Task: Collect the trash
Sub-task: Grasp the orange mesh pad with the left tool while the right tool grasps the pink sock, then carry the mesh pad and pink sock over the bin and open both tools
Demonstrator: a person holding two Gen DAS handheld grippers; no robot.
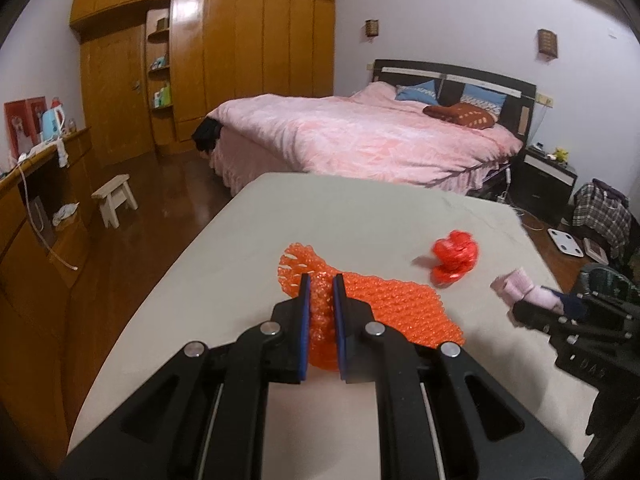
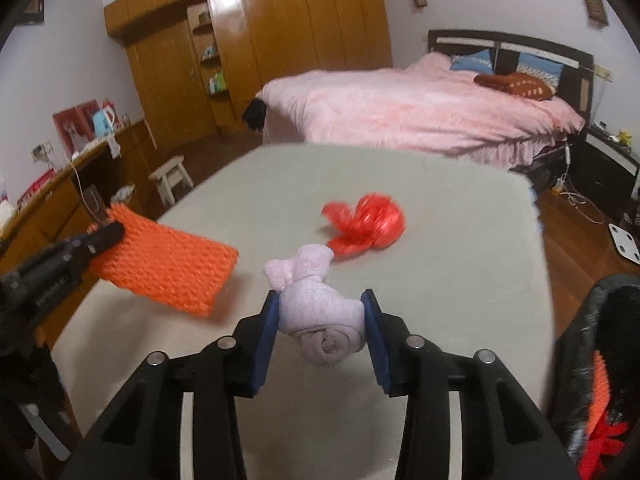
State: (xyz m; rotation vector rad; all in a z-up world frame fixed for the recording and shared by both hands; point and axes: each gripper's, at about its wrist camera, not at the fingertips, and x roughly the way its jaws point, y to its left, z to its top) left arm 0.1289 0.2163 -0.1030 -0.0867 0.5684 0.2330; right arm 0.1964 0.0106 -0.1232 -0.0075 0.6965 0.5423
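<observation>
Trash-wise, the orange foam net point(image 1: 360, 300) is pinched in the left tongs point(image 1: 322, 304) above the counter point(image 1: 360, 216), right tongs point(image 2: 320, 320) clamp a rolled pale-pink sock point(image 2: 316, 320), red plastic bag point(image 2: 368, 224) lies farther back.

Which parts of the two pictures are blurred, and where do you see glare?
Left wrist view: the red plastic bag is smeared by motion; the orange foam net stays fairly sharp; glare streaks the wardrobe door. Right wrist view: the same bag is blurred, the pink rolled sock is soft, and the table edges bend from fisheye distortion.
</observation>
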